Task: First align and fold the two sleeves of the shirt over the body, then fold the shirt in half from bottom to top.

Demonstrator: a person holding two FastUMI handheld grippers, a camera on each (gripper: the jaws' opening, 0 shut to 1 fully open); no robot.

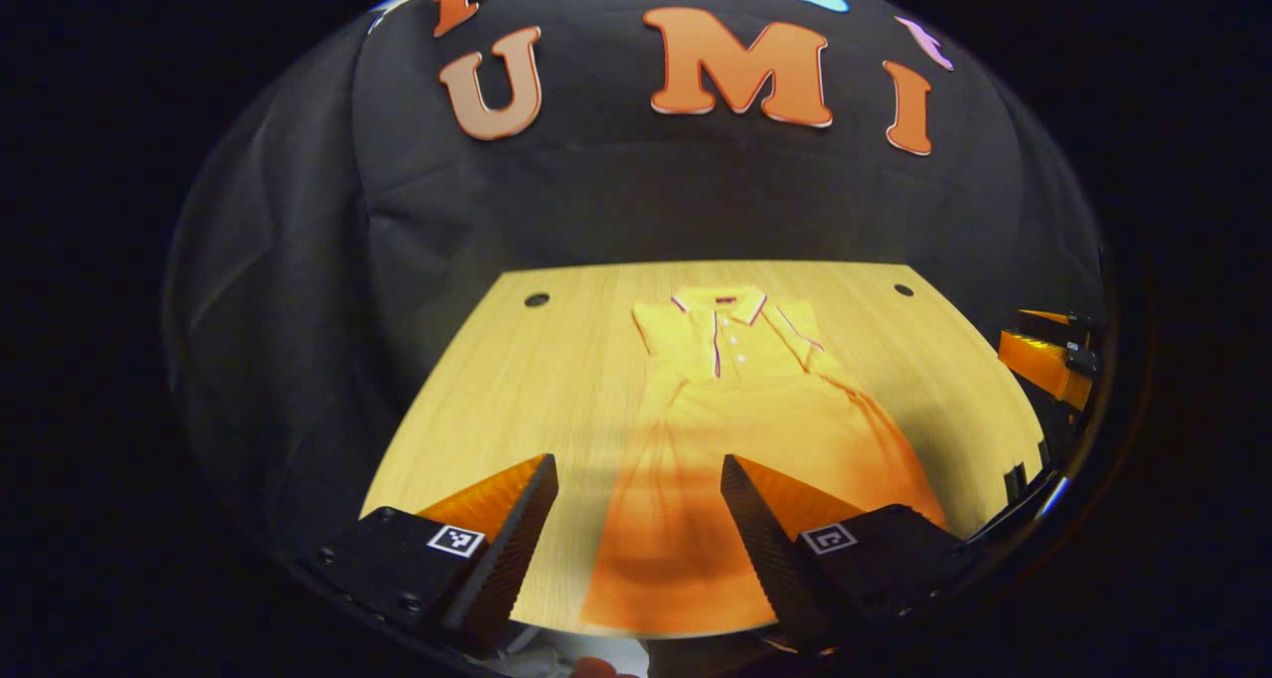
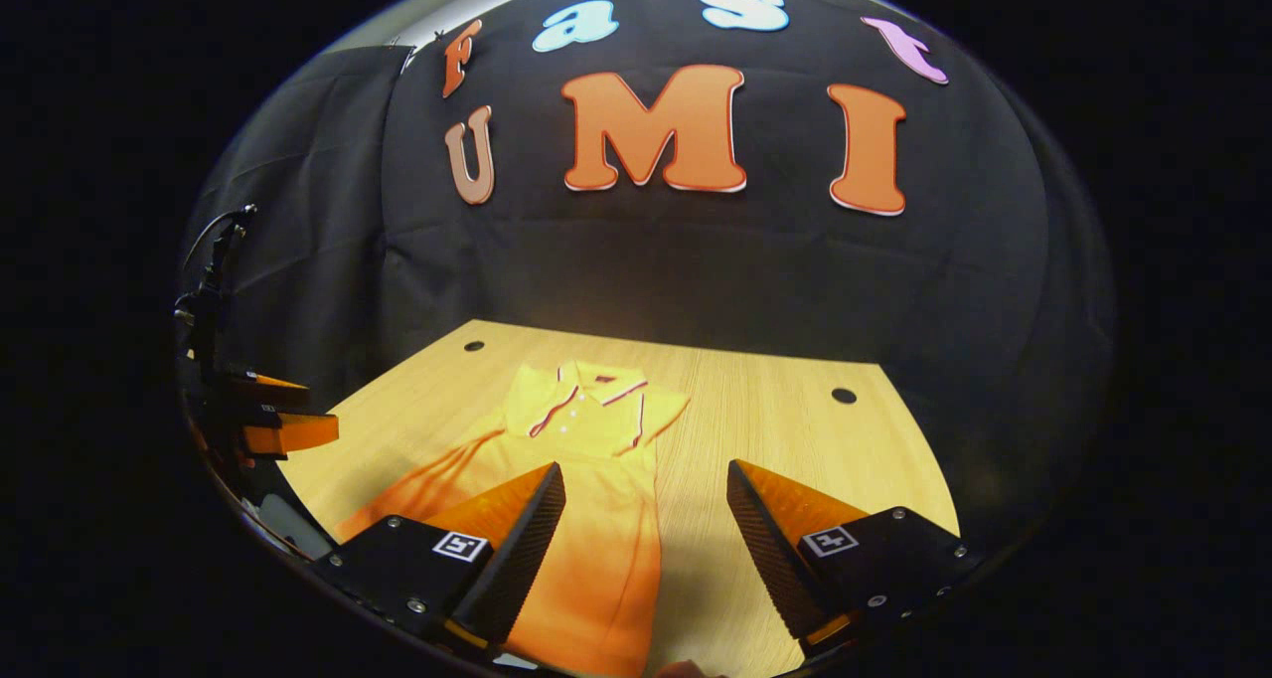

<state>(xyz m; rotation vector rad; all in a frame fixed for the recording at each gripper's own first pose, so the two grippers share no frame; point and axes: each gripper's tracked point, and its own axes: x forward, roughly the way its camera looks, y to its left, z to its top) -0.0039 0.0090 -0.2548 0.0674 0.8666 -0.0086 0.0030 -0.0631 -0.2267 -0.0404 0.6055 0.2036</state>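
- In the left gripper view a yellow polo shirt (image 1: 740, 400) lies flat on the wooden table (image 1: 497, 400), collar toward 12 o'clock and hem toward 6 o'clock.
- The sleeves appear already folded in over the body, though the glare makes this hard to confirm.
- The left gripper (image 1: 639, 519) hangs above the hem end of the shirt, its fingers spread wide with nothing between them.
- At 3 o'clock in that view the other gripper (image 1: 1048, 355) juts in at the table's edge.
- In the right gripper view the shirt (image 2: 586, 479) runs from the collar near centre down toward 7 o'clock.
- The right gripper (image 2: 646, 519) is likewise wide apart and empty, over the shirt's side and bare table (image 2: 795, 429).
- The left gripper (image 2: 268, 420) shows at 9 o'clock there.
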